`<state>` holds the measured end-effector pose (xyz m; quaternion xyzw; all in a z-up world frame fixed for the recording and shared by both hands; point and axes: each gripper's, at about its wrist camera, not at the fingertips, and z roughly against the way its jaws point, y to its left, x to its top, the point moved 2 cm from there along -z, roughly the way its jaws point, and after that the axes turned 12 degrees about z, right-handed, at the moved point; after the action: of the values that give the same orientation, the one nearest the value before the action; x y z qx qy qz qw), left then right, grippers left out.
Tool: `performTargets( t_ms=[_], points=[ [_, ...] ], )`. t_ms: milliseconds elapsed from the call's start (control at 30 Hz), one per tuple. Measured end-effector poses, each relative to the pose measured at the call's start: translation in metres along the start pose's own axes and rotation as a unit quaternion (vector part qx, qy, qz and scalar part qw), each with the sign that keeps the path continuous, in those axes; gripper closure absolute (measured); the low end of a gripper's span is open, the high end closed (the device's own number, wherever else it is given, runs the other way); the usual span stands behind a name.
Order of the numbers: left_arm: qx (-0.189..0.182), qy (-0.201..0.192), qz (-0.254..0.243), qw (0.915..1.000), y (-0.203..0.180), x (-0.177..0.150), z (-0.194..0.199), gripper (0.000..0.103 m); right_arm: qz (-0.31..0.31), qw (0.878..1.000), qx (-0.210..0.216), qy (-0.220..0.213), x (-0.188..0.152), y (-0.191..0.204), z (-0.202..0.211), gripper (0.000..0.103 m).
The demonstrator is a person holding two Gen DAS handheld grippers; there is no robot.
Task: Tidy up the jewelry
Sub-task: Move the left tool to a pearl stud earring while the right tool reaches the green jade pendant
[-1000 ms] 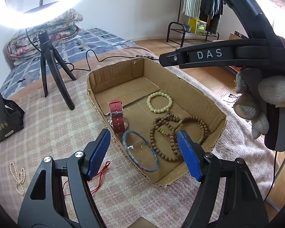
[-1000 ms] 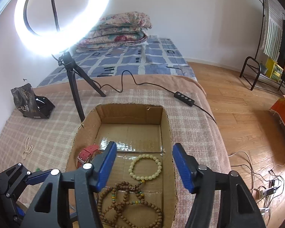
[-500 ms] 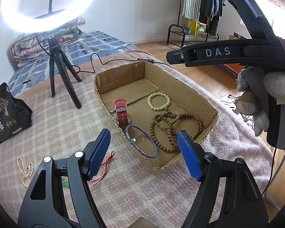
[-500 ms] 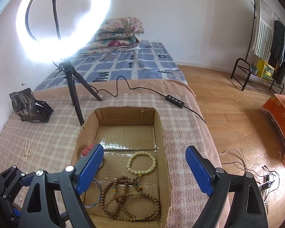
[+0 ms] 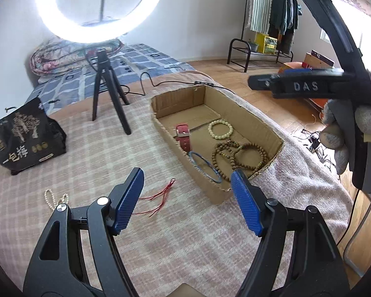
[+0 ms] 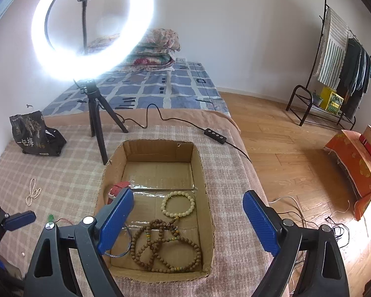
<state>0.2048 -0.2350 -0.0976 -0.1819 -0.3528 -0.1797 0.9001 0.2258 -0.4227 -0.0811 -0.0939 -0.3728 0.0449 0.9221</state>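
Left gripper (image 5: 187,193): fingers spread wide, nothing between them, held over the checked blanket.
Right gripper (image 6: 188,219): fingers very wide apart after just opening further, nothing gripped, held above the near end of the box.
Gloved hand (image 5: 346,136): at the right, wrapped round the right gripper's handle.
Checked blanket (image 5: 91,163): covers the bed under everything.
Red cord (image 5: 160,196): loose on the blanket, just left of the box's near corner.
Pearl strand (image 6: 33,191): on the blanket, well to the left of the box.
Cardboard box (image 6: 206,198): open-topped, lying lengthwise, near to far.
Brown bead strand (image 6: 164,243): coiled in loops in the near part of the box.
Blue bangle (image 5: 204,166): flat in the box's near left corner, beside the brown beads.
Pale bead bracelet (image 6: 178,204): mid-box, just beyond the brown beads.
Red strap (image 5: 183,137): against the left wall, mid-box.
Black bag (image 6: 35,136): far left on the blanket.
Ring light (image 6: 91,28): lit, on a tripod beyond the box's far left corner.
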Motion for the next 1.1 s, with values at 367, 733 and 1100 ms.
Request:
performTargets(
  t_ms=[367, 733, 1100],
  points=[
    [0.041, -0.024, 0.017, 0.9987, 0.065, -0.013, 0.064, 0.028, 0.028, 0.999, 0.019, -0.012, -0.006, 0.036, 0.038, 0.005],
    [0.095, -0.034, 0.059, 0.9931, 0.154, -0.056, 0.122, 0.028, 0.037, 0.995, 0.085, -0.030, -0.013, 0.084, 0.062, 0.000],
    [0.081, 0.006, 0.073, 0.9940, 0.177, -0.106, 0.116, 0.042, 0.063, 0.986, 0.152, -0.008, -0.036, 0.146, 0.048, 0.000]
  ],
)
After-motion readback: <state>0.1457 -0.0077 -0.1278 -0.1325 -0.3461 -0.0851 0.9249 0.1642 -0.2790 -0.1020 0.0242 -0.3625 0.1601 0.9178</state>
